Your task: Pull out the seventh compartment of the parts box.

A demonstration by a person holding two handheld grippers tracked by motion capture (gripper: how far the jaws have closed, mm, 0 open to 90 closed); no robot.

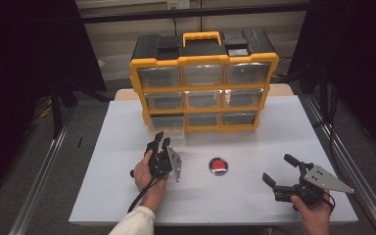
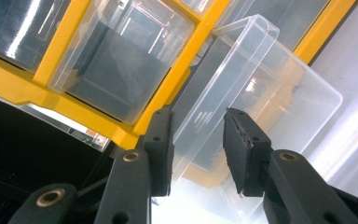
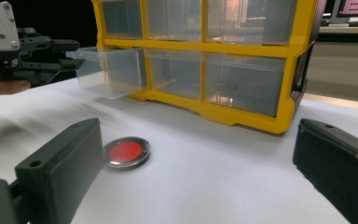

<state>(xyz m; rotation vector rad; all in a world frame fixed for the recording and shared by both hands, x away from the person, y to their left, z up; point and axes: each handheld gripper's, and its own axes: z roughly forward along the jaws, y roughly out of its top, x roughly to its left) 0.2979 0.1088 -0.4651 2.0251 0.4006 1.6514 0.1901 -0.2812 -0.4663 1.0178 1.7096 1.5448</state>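
A clear plastic drawer (image 3: 109,74) is seen pulled partway out of the bottom-left slot of a yellow organiser (image 1: 204,87) with black top, standing upright at the far middle of the table. The drawer's front lip (image 2: 223,84) is shown between two black jaws in the left gripper view. The drawer is transparent, box-shaped and appears empty; its base is held level above the white surface

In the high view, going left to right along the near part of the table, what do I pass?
Left tongs at the pulled-out clear drawer → round red-centred disc lying on the white table → right tongs, jaws wide apart with nothing between them.
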